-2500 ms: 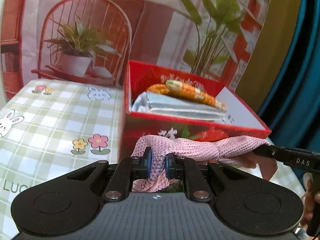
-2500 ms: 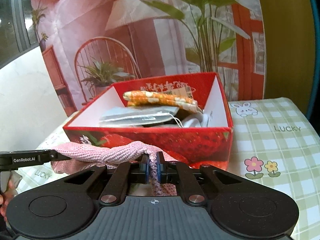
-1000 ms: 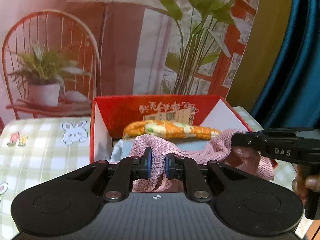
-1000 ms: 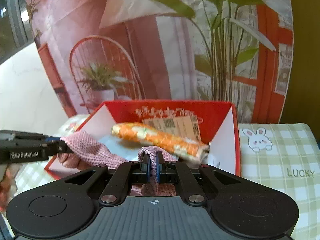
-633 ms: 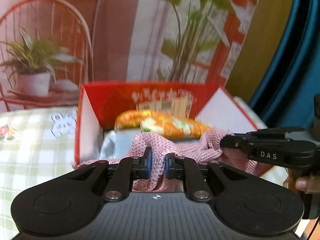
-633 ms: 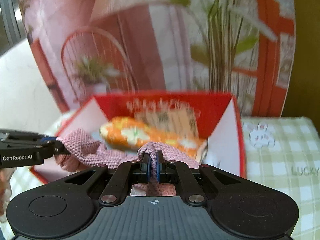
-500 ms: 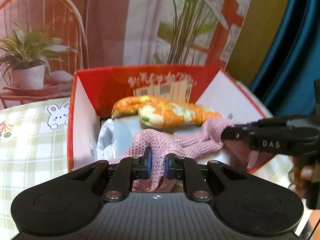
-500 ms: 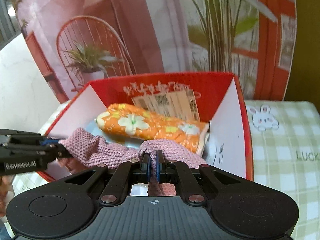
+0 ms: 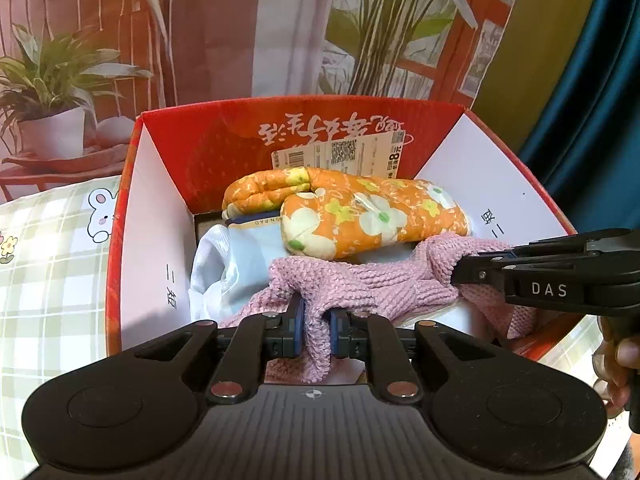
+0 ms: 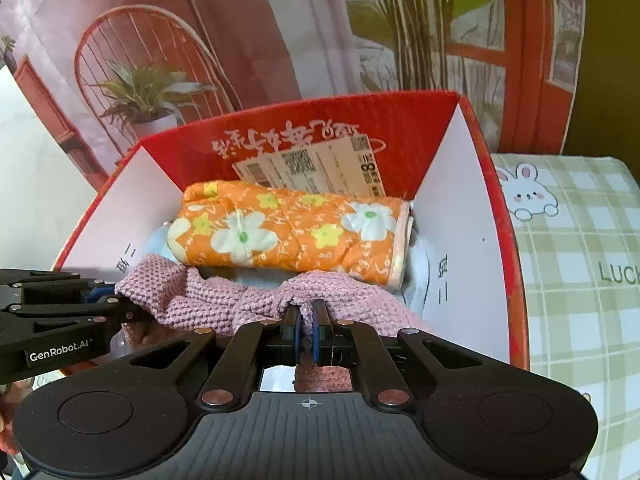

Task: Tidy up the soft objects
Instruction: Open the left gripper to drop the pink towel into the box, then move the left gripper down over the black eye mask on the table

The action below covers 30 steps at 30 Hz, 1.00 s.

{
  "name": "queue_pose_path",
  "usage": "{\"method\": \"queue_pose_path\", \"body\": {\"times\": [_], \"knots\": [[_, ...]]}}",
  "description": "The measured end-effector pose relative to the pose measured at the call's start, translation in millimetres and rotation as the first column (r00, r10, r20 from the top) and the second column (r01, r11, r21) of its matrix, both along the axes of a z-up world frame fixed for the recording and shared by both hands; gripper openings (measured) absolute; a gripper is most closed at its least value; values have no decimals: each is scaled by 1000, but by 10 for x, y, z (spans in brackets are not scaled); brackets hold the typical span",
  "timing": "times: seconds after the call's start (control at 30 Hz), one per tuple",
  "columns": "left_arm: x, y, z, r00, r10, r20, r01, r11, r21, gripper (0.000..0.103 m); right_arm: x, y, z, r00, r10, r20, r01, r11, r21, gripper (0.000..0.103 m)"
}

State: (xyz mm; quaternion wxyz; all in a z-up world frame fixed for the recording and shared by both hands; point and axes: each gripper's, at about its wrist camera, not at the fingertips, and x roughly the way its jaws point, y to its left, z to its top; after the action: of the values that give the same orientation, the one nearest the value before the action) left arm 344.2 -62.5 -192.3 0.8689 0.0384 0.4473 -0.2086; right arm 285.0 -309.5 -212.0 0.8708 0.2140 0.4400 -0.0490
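A pink knitted cloth (image 9: 360, 280) hangs between my two grippers over the open red box (image 9: 168, 128). My left gripper (image 9: 317, 322) is shut on one end of it. My right gripper (image 10: 306, 322) is shut on the other end of the cloth (image 10: 208, 300). Each gripper shows in the other's view: the right gripper (image 9: 464, 268) at the right, the left gripper (image 10: 108, 300) at the left. Inside the box (image 10: 516, 240) lie an orange flowered oven mitt (image 9: 360, 216) (image 10: 288, 232) and pale blue fabric (image 9: 240, 252). The cloth sits low, just above them.
The box stands on a green checked tablecloth (image 10: 580, 264) with bunny and flower prints (image 9: 48, 264). A printed backdrop (image 9: 240, 32) with a chair and plants stands right behind the box. A paper label (image 10: 312, 168) is stuck on the box's far wall.
Both grippers carried the pink cloth up from in front of the box, over its near wall, and lowered it inside above the orange mitt. Both stay shut.
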Motion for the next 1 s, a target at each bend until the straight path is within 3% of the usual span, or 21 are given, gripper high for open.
{"method": "queue_pose_path", "body": {"times": [0.13,0.33,0.43,0.53,0.6,0.7,0.87,1.0], "knots": [[-12,23,-7,1000,8,-18,-8,1000,-14,14,-1,-13,-31,1000,-12,-16,12,1000,12,5],[-127,0,57,1000,-20,21,19,1000,15,15,-35,24,-18,1000,-23,-21,23,1000,-10,6],[-196,19,116,999,-30,36,30,999,11,22,-80,42,-25,1000,-20,-22,19,999,-35,6],[-267,24,184,998,-30,58,29,999,20,37,-132,42,-19,999,-36,-30,34,998,-53,7],[-326,24,235,996,-36,80,33,999,36,62,-173,86,29,999,-42,-31,38,993,-112,11],[-422,44,312,992,-40,123,34,998,47,78,-267,133,95,999,-39,-12,37,989,-144,14],[-554,136,419,990,-6,142,5,1000,11,94,-436,191,208,999,-27,35,32,986,-165,33],[-737,190,505,985,7,173,-8,1000,2,96,-600,315,350,995,-11,101,31,980,-199,64]]}}
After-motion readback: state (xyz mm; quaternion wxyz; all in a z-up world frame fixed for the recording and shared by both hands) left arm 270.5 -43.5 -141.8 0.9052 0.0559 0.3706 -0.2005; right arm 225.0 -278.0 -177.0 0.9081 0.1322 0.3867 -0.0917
